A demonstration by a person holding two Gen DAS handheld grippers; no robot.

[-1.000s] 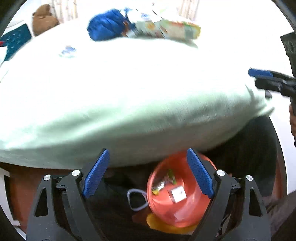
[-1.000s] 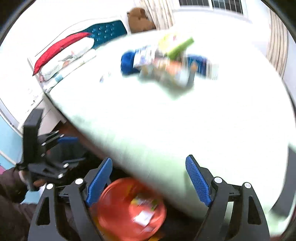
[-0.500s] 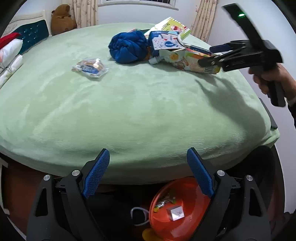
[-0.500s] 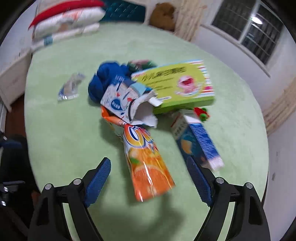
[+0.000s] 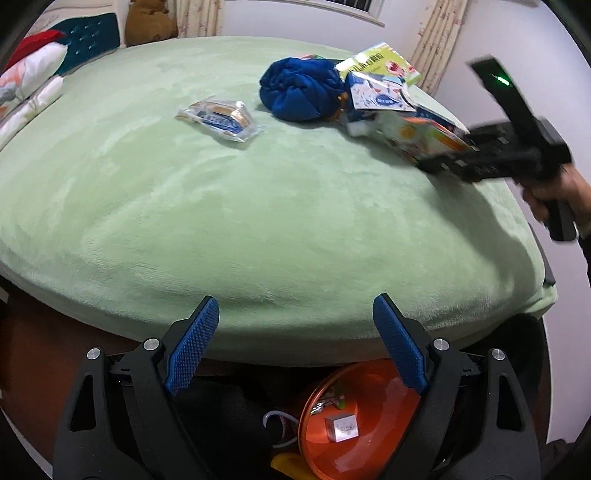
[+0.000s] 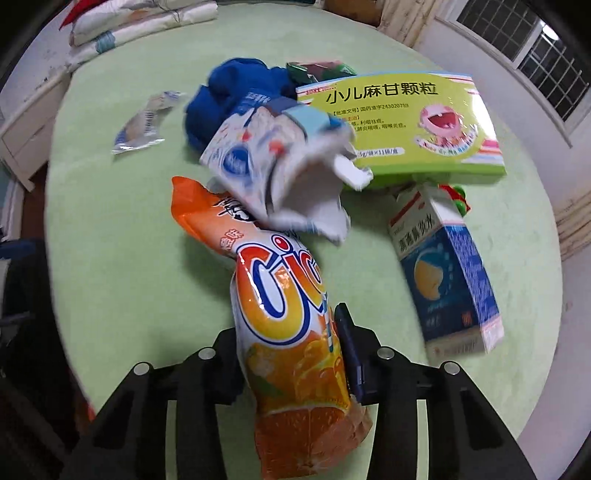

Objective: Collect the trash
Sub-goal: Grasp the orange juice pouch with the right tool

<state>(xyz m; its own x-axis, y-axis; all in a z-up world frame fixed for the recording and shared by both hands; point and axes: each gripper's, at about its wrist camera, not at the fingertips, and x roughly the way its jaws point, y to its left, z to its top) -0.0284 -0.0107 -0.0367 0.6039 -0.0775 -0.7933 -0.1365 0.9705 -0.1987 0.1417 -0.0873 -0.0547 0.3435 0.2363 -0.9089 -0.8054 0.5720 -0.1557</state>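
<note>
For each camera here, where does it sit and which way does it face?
Left wrist: on the left hand-held gripper, open at the bed's foot, facing across the green blanket; the person's right hand shows.
Right wrist: on the right hand-held gripper, looking down, shut on the orange snack bag.
Shared: blue cloth, clear wrapper.

On the bed [image 6: 110, 229] — 3 cartons [image 6: 402, 129], 2 wrappers [image 6: 291, 332], 1 blue cloth [image 6: 229, 99]; approx. 1 orange bin [image 5: 354, 424] below — 2 pillows [image 6: 144, 22].
</note>
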